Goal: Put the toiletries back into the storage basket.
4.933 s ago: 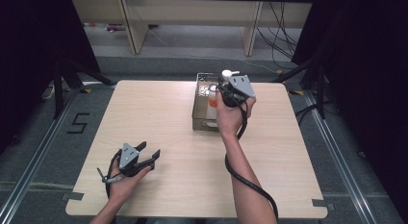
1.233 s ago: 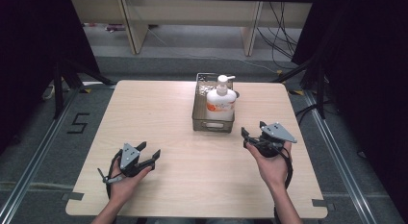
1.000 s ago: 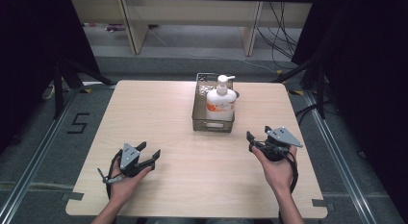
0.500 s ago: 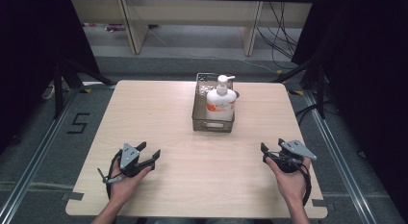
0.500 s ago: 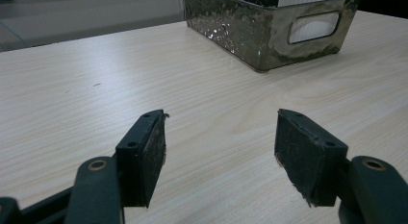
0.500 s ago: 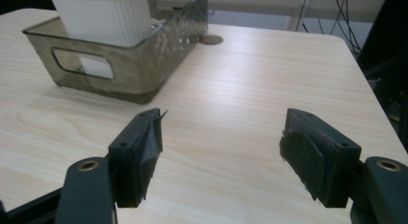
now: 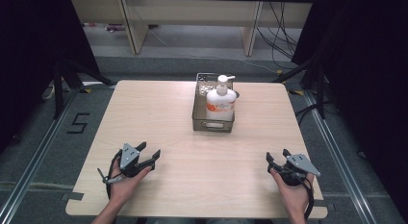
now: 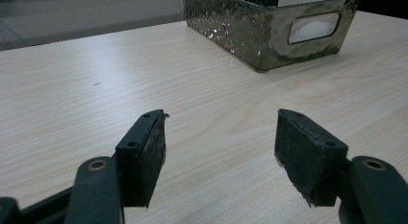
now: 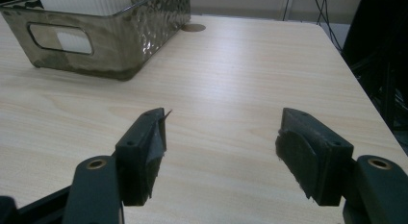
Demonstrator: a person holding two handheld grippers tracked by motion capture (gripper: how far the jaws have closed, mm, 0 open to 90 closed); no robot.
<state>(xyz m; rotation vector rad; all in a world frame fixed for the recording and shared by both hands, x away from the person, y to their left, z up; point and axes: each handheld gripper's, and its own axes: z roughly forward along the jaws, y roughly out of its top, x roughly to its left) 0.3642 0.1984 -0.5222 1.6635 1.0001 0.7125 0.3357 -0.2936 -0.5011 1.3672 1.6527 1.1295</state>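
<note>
Risk of a tip-over from here: white pump soap bottle with orange label standing upright in the dark textured metal basket, top-heavy if knocked by a careless return reach. Long axis vertical, pump spout pointing right of the basket. Left hand-held gripper and right hand-held gripper both released and empty, right jaws just closing slightly, resting on the pale wooden desk well in front of the basket.

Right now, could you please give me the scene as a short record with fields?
surface: wooden table
container: dark basket, toward the far edge, right of centre
contents: white pump bottle, upright inside the basket
left gripper: near left part of the table, jaws open, nothing between them
right gripper: near right corner, jaws open and just been narrowing a little, nothing between them
contact: neither gripper touches the basket
</note>
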